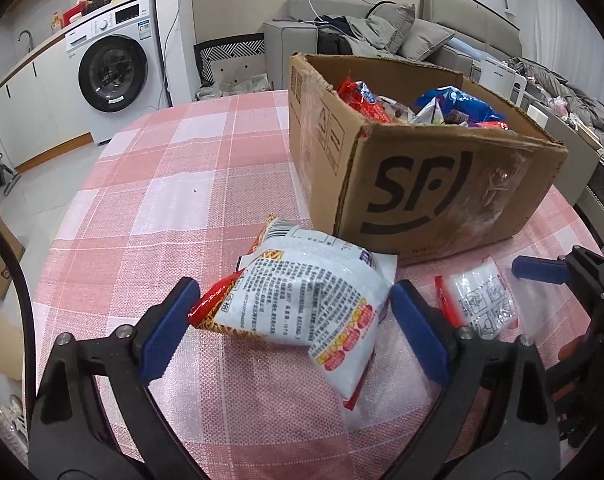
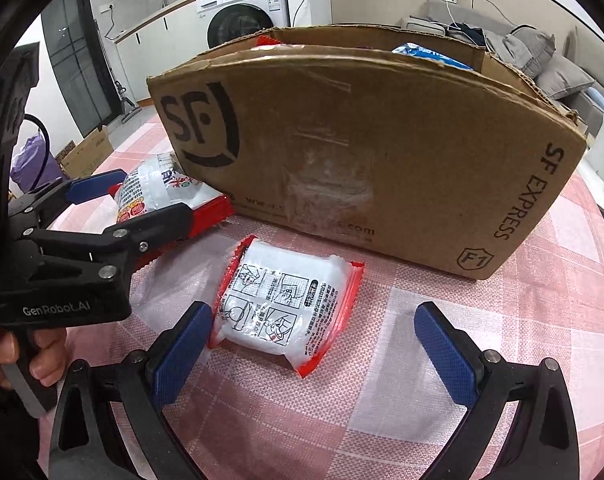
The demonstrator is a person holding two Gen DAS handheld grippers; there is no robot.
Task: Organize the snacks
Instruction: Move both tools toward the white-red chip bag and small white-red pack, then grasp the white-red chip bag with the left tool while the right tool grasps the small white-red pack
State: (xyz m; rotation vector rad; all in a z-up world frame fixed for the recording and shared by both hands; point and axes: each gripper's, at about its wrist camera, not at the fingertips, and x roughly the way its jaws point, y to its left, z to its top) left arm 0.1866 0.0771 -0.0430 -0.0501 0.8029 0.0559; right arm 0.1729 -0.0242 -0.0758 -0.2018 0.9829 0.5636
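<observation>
A white and red noodle packet (image 1: pixel 310 300) lies on the checked tablecloth between the fingers of my open left gripper (image 1: pixel 293 304); it also shows in the right wrist view (image 2: pixel 157 192). A smaller white and red snack packet (image 2: pixel 285 308) lies in front of my open right gripper (image 2: pixel 314 332), its left edge next to the left pad (image 2: pixel 181 356); it also shows in the left wrist view (image 1: pixel 482 304). Behind both stands an open cardboard SF box (image 1: pixel 442 184) holding several snack bags; it also shows in the right wrist view (image 2: pixel 382 152).
The round table's pink checked cloth (image 1: pixel 161 184) extends left of the box. A washing machine (image 1: pixel 113 72) and a counter stand at the back left, a grey sofa (image 1: pixel 382 28) behind the box. Cardboard boxes (image 2: pixel 85 152) sit on the floor.
</observation>
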